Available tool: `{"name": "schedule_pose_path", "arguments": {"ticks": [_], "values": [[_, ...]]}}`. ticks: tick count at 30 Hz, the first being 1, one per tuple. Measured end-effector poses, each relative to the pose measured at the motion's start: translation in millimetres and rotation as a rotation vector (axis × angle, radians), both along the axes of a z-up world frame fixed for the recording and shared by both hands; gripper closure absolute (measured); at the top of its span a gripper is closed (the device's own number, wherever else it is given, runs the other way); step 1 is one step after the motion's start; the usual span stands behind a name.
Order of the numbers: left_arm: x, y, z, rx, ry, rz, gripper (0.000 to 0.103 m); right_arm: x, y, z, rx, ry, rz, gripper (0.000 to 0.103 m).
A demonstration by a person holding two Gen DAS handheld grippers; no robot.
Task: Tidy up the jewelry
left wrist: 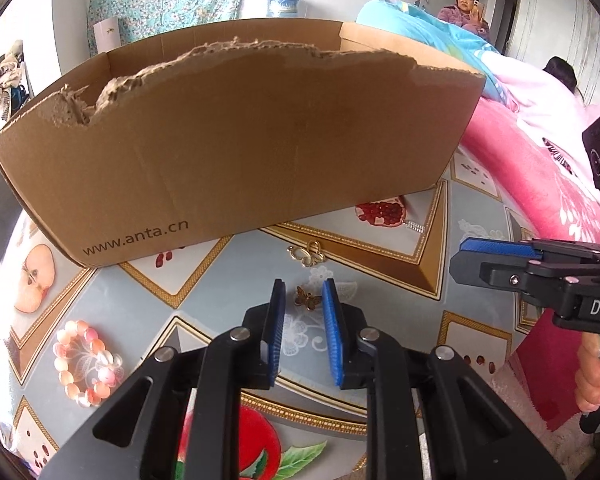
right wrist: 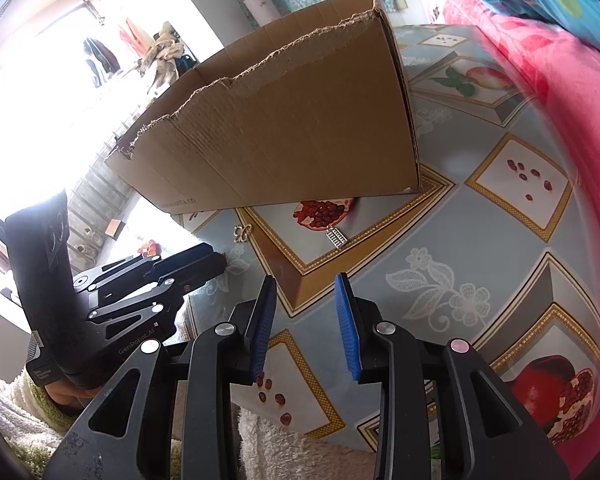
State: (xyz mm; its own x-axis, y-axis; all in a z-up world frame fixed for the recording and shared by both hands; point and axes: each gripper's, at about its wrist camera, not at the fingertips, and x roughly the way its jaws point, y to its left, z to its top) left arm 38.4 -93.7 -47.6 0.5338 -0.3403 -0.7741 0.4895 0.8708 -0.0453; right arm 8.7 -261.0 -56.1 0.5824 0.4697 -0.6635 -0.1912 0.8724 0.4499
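In the left wrist view, the left gripper (left wrist: 304,292) fills the lower centre of the frame, its blue fingers apart with a small butterfly brooch (left wrist: 308,298) lying on the tablecloth (left wrist: 380,320) between the tips; whether they touch it I cannot tell. At lower left lies a pink bead bracelet (left wrist: 86,362). Just above the brooch sits a gold openwork clasp (left wrist: 306,255), and to its right a small silver hair clip (left wrist: 416,226). Behind these, the torn cardboard box (left wrist: 236,148) spans the middle of the frame. In the right wrist view, the right gripper (right wrist: 306,292) stands at lower centre, fingers apart and empty above the patterned cloth.
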Motion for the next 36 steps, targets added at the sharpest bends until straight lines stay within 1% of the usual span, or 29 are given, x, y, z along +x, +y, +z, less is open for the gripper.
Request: {"name": "schedule_pose_path", "arguments": {"ticks": [5,9,10,11,14,17,20,24,28,36], "values": [[-4.3,-11.4,-1.6,0.075,-0.051,0.014,0.085,0.7,2.3,-0.5,-0.005,0.003,-0.001,0.073],[-7.1,-14.0,-2.8,0.086,-0.072,0.008,0.091,1.1,4.1,-0.3,-0.010,0.002,-0.003,0.073],[-6.3,-14.5,-2.1,0.087,-0.074,0.005,0.091,0.8,4.7,-0.1,-0.011,0.002,-0.004,0.073],[-5.5,-13.8,-1.9,0.082,-0.070,0.004,0.091,0.5,5.2,0.0,-0.012,0.000,-0.005,0.073],[-1.7,-7.9,-1.9,0.027,-0.040,0.001,0.091,-0.4,5.0,0.0,-0.012,-0.004,-0.011,0.073],[-0.4,0.3,-1.5,-0.006,-0.023,-0.001,0.091,-0.4,1.8,-1.1,-0.006,-0.005,-0.018,0.073],[-2.5,4.8,0.0,-0.037,-0.017,0.001,0.091,0.1,-1.5,-1.4,-0.006,-0.006,-0.023,0.073],[-5.0,12.9,6.8,-0.072,-0.030,0.000,0.091,0.4,-5.4,-0.4,-0.008,-0.017,-0.028,0.073],[-7.2,19.2,15.7,-0.094,-0.051,-0.001,0.091,1.7,-2.2,2.5,-0.071,-0.040,-0.024,0.068],[-5.0,30.4,21.3,-0.121,-0.045,0.014,0.091,16.6,23.6,7.0,-0.245,-0.126,0.061,0.067]]}}
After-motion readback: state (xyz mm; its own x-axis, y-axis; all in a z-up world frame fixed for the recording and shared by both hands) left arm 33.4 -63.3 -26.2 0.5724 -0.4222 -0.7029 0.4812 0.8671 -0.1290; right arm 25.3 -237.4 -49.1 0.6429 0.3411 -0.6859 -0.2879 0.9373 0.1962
